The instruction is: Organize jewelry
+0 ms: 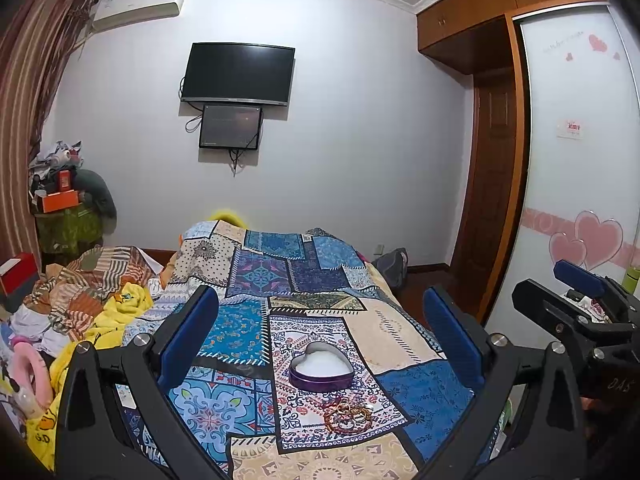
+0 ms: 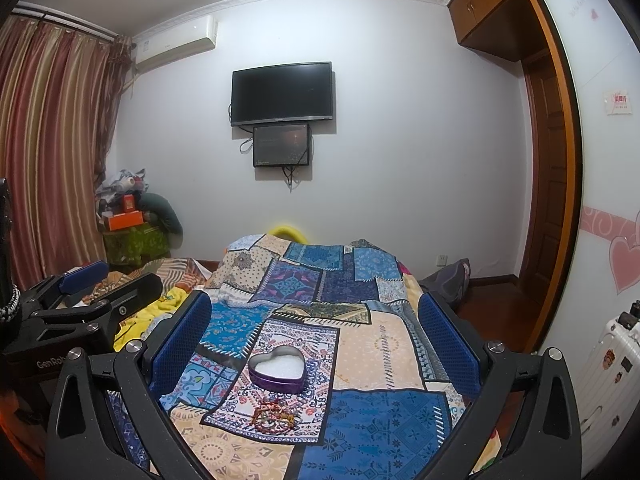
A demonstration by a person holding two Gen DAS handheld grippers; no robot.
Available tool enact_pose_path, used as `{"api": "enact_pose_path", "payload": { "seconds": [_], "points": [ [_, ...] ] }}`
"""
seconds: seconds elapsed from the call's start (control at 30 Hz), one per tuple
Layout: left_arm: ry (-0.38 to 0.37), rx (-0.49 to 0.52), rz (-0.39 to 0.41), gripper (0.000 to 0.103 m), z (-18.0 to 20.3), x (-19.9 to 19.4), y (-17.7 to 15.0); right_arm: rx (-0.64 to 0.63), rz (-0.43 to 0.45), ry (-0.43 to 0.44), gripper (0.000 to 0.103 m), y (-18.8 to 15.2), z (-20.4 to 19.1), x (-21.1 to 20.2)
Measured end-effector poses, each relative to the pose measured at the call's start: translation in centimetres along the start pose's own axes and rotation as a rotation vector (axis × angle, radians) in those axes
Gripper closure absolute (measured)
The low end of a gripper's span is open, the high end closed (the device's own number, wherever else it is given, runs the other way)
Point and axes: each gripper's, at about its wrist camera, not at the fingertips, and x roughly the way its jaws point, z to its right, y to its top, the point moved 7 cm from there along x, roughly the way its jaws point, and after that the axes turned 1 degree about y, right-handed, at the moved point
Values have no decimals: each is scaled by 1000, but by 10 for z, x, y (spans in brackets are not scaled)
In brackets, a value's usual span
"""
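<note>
A purple heart-shaped tin (image 1: pixel 322 369) with white lining stands open on the patchwork bedspread (image 1: pixel 256 272). A small pile of bracelets and rings (image 1: pixel 347 416) lies just in front of it. My left gripper (image 1: pixel 320 332) is open and empty, held above and behind both. In the right wrist view the tin (image 2: pixel 277 369) and the jewelry pile (image 2: pixel 276 416) lie left of centre, and my right gripper (image 2: pixel 314 336) is open and empty above them. Each gripper shows at the other view's edge: the right one (image 1: pixel 580 300), the left one (image 2: pixel 92 292).
Crumpled yellow and striped bedding (image 1: pixel 100 304) lies left of the spread. A wardrobe with heart stickers (image 1: pixel 580 200) stands to the right, with a white suitcase (image 2: pixel 612 360). A television (image 1: pixel 238 74) hangs on the far wall. Boxes are piled in the left corner (image 1: pixel 64 196).
</note>
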Motion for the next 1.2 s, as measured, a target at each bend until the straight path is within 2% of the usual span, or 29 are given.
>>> {"api": "enact_pose_path", "payload": {
  "seconds": [0.3, 0.53, 0.67, 0.87, 1.03, 1.13, 1.2],
  "points": [
    [-3, 0, -14, 0, 0, 7, -3, 8, -16, 4, 0, -2, 6, 8],
    [14, -1, -54, 0, -6, 30, -14, 32, -73, -8, 0, -19, 17, 28],
    [39, -1, -136, 0, -17, 59, -31, 42, -148, -23, 0, -40, 29, 51],
    [55, 0, -298, 3, -37, 109, -72, 33, -293, -49, 0, -82, 45, 89],
    [42, -6, -464, 18, -48, 143, -116, 60, -451, -1, 1, -126, 48, 120],
    [29, -14, -559, 26, -53, 158, -144, 36, -511, 16, 9, -145, 45, 128],
    [16, -21, -609, 31, -53, 166, -159, 21, -553, 41, 19, -155, 42, 133]
  ]
}}
